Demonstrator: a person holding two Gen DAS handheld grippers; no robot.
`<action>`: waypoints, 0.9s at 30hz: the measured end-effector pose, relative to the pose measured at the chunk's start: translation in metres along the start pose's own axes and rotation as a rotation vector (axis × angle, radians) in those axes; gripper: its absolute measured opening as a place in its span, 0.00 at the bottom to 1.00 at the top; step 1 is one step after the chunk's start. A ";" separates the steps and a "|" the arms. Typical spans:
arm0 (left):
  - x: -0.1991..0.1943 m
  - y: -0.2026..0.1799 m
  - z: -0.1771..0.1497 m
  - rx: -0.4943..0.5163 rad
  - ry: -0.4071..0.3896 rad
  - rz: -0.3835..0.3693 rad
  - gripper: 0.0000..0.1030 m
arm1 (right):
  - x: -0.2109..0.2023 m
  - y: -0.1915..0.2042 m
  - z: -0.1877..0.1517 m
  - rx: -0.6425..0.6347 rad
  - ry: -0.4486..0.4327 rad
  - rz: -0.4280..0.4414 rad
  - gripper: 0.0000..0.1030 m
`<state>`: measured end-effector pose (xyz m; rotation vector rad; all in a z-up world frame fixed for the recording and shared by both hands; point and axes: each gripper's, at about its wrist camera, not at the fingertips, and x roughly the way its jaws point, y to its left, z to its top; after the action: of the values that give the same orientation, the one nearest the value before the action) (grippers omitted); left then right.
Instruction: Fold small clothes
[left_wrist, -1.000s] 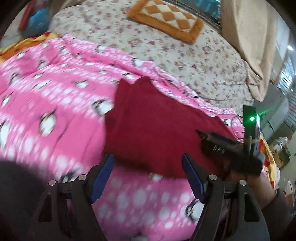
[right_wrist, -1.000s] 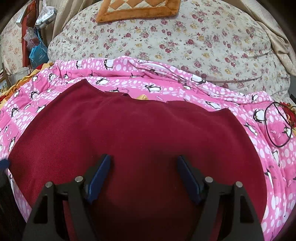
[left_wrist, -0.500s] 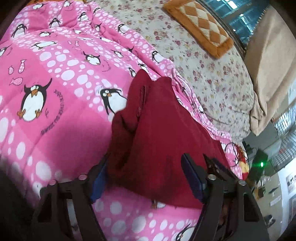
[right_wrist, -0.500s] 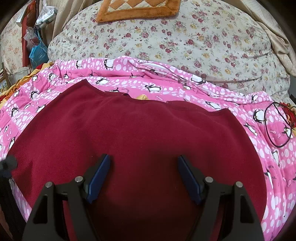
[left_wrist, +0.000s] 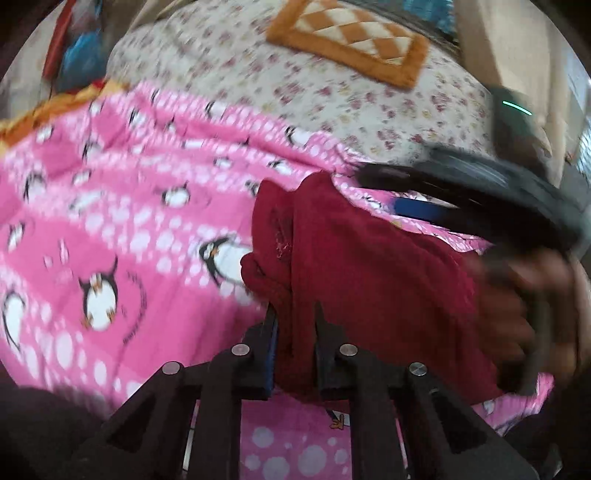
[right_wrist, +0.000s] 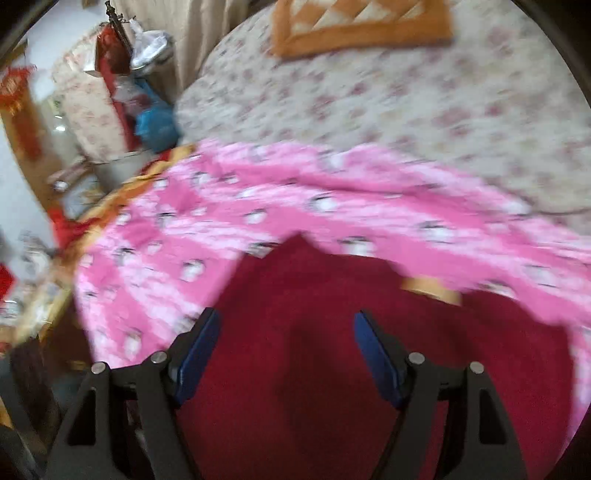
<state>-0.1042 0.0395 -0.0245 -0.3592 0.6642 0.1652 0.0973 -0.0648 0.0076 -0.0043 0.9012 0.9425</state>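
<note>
One orange cushion (left_wrist: 351, 48), floral sheet (left_wrist: 258, 81), penguin blanket (left_wrist: 110, 229)

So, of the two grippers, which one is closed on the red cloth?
The left gripper: its jaws pinch a bunched fold of the dark red garment. The right gripper is open above the cloth, nothing between its pads.

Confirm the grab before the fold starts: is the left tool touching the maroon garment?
Touching. The left wrist view shows the left tool shut on a bunched edge of the maroon garment, fabric pinched between both fingers.
</note>
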 end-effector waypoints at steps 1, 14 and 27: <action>-0.002 -0.002 0.001 0.026 -0.014 0.001 0.00 | 0.013 -0.002 0.006 0.020 0.028 0.031 0.76; -0.006 -0.039 0.009 0.222 -0.074 -0.089 0.00 | 0.103 0.025 0.055 -0.009 0.330 -0.077 0.76; -0.021 -0.021 0.016 0.097 -0.086 -0.291 0.00 | 0.063 0.009 0.059 -0.084 0.279 -0.168 0.14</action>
<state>-0.1058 0.0252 0.0062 -0.3489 0.5268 -0.1277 0.1466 0.0065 0.0064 -0.2852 1.0989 0.8337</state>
